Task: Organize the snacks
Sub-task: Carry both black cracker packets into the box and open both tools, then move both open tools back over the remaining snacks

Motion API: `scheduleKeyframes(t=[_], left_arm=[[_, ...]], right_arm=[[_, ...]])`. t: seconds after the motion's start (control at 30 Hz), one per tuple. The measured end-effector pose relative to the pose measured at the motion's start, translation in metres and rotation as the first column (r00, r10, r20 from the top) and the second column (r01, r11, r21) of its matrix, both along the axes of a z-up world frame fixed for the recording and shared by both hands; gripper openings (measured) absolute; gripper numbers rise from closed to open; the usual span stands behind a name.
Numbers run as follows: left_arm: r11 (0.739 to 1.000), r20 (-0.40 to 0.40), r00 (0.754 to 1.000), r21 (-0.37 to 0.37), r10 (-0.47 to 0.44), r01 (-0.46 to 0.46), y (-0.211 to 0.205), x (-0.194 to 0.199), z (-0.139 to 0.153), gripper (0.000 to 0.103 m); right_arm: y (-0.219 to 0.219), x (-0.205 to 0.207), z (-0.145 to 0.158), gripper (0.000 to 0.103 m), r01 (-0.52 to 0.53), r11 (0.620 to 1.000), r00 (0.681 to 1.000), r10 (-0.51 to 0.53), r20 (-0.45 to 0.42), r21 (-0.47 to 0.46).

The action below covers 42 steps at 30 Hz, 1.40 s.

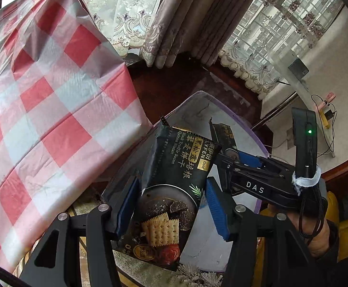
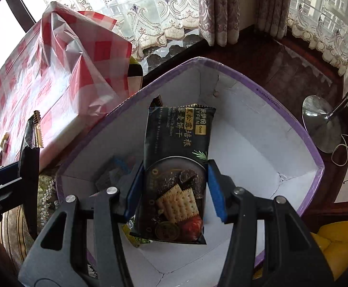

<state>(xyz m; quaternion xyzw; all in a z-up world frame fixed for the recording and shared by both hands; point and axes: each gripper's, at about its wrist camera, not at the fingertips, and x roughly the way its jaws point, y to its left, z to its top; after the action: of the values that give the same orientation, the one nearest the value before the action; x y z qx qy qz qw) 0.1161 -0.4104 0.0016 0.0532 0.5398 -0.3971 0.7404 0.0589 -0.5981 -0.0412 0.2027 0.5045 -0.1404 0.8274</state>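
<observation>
Both jaws grip. Left wrist view: my left gripper (image 1: 171, 203) clamps a dark biscuit packet (image 1: 174, 186), gold lettering, cracker picture, beside the checked tablecloth (image 1: 42, 95) and over the purple-rimmed box (image 1: 221, 105); my right gripper (image 1: 229, 153) shows alongside. Right wrist view: blue pads (image 2: 215, 191) pinch a second matching packet (image 2: 176, 167) above the box's white inside; loose wrappers (image 2: 116, 172) lie in its corner.

Right gripper (image 2: 174, 186) clamps a biscuit packet (image 2: 177, 157) — over the white box (image 2: 252, 148).
</observation>
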Motion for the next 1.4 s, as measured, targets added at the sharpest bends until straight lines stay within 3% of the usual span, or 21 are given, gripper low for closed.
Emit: scheduleKeyframes(t=[0.1,0.2,0.6,0.87,1.0,1.13,1.23,1.4], left_arm=[[1.0,-0.019,1.0,-0.007,-0.013,0.013,-0.002,-0.001,-0.002,0.06],[1.0,-0.024,1.0,-0.02,0.003,-0.003,0.001,0.0,-0.001,0.071],[0.995,0.049,0.994,-0.032,0.095,-0.094,0.024,0.006,0.01,0.071],[0.974,0.125,0.966,-0.06,0.226,-0.22,0.077,0.022,0.022,0.071],[0.95,0.168,0.935,-0.068,0.311,-0.304,0.115,0.03,0.026,0.071],[0.908,0.165,0.893,-0.091,0.419,-0.409,0.16,0.041,0.026,0.071],[0.862,0.17,0.845,-0.091,0.507,-0.498,0.199,0.05,0.025,0.071],[0.762,0.169,0.745,-0.086,0.646,-0.641,0.271,0.06,0.02,0.071]], right_arm=[[-0.004,-0.001,0.0,0.059,0.002,1.0,1.0,-0.002,-0.006,-0.006],[-0.003,0.002,0.003,0.06,-0.002,1.0,1.0,0.002,0.01,-0.001],[0.032,0.017,0.023,0.063,-0.086,0.996,0.995,0.086,0.043,-0.007],[0.083,0.036,0.04,0.067,-0.187,0.982,0.981,0.188,0.055,-0.023],[0.116,0.049,0.048,0.067,-0.254,0.967,0.965,0.256,0.062,-0.035],[0.153,0.064,0.055,0.067,-0.318,0.947,0.944,0.32,0.078,-0.039],[0.181,0.075,0.059,0.068,-0.353,0.935,0.93,0.355,0.1,-0.037],[0.236,0.094,0.06,0.069,-0.444,0.895,0.889,0.446,0.106,-0.046]])
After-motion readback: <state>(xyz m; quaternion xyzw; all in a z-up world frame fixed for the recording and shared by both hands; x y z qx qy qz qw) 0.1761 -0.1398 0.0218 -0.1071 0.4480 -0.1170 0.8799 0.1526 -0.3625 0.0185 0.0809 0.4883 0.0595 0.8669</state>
